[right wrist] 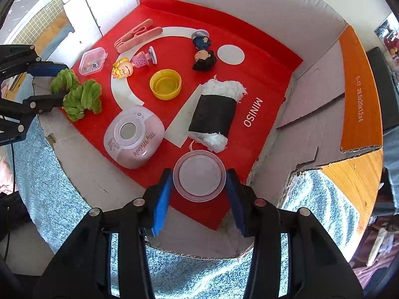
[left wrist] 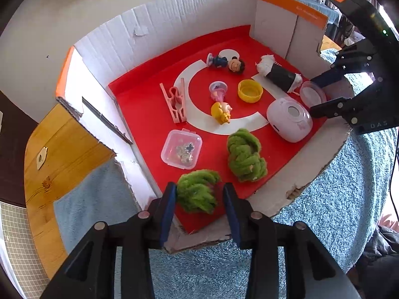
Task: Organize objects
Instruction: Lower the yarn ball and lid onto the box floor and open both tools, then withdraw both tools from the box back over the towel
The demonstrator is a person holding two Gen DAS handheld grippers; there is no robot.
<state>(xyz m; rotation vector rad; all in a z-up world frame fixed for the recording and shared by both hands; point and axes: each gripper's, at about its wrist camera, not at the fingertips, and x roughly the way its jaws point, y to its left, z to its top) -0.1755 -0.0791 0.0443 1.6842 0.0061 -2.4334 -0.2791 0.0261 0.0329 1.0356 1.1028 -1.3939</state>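
Observation:
A cut-open cardboard box with a red liner (left wrist: 149, 114) (right wrist: 249, 57) holds the objects. My left gripper (left wrist: 199, 196) is open, its blue pads either side of a green fuzzy clump (left wrist: 197, 190) (right wrist: 59, 81) at the box's near edge. A second green clump (left wrist: 245, 157) (right wrist: 83, 99) lies beside it. My right gripper (right wrist: 199, 186) (left wrist: 316, 94) is open around a clear round lid (right wrist: 199, 175) (left wrist: 313, 93); contact is unclear. Also inside: a pink My Melody case (right wrist: 134, 135) (left wrist: 289, 118), a yellow cap (right wrist: 165, 84) (left wrist: 250, 91), a black-and-white roll (right wrist: 214, 114) (left wrist: 279, 73).
A blonde figurine (left wrist: 222, 107) (right wrist: 134, 64), a dark-haired figurine (left wrist: 227, 62) (right wrist: 203, 52), a pink clip (left wrist: 175, 103) (right wrist: 137, 37) and a small clear box (left wrist: 181, 148) (right wrist: 92, 61) lie on the liner. The box sits on blue towel (left wrist: 336, 186) over a wooden table (left wrist: 57, 144).

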